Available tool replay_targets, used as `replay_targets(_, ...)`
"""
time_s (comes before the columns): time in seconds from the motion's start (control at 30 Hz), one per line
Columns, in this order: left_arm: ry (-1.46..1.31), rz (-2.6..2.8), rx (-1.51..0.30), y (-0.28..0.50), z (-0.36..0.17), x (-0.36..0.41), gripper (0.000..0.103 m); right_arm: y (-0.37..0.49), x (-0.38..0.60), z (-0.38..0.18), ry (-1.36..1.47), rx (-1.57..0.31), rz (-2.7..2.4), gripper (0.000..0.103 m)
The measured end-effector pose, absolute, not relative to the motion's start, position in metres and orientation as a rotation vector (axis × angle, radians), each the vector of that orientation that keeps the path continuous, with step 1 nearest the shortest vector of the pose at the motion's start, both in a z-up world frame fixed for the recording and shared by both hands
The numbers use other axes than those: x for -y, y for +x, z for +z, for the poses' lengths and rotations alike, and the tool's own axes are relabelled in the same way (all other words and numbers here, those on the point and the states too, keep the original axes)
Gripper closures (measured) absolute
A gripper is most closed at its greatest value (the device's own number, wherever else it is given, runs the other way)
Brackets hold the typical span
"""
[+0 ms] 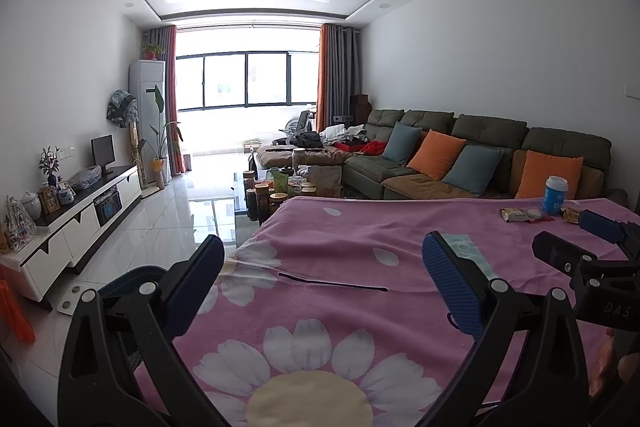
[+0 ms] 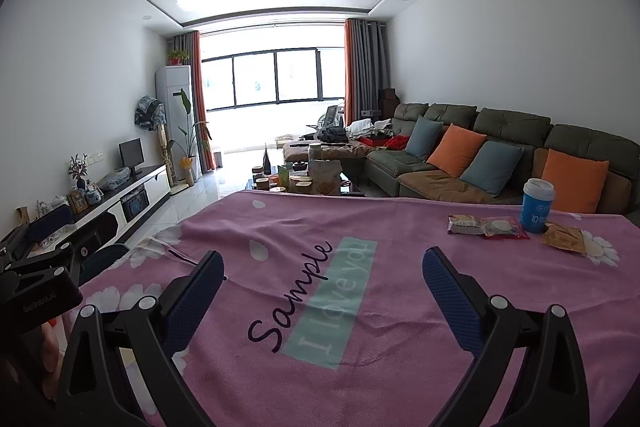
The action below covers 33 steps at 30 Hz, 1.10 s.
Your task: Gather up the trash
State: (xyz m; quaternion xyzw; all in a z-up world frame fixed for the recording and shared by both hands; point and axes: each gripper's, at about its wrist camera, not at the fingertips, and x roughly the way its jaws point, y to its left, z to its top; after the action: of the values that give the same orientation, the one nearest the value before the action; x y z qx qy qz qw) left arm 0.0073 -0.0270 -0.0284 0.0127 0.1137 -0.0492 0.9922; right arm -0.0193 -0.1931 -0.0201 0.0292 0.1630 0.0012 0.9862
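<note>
While both tongs, left gripper (image 1: 322, 275) and right gripper (image 2: 322, 285), stand wide apart and hold nothing, wrappers (image 2: 486, 226) and cup (image 2: 537, 206) lie far right on the blanket (image 2: 400, 347); reaching there seems next.

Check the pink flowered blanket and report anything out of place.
Litter sits at the far right of the pink flowered blanket: a blue-and-white paper cup standing upright, a clear-and-red snack wrapper, and a crumpled brown wrapper. Nothing looks spilled.
</note>
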Motion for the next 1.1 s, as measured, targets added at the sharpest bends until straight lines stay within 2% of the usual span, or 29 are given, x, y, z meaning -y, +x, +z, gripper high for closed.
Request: replay_targets(1.1, 0.026, -0.091, -0.224, 0.0051, -0.029, 0.0279, 0.005, -0.02, 0.1918, -0.0151, 0.063, -0.316, 0.0, 0.007)
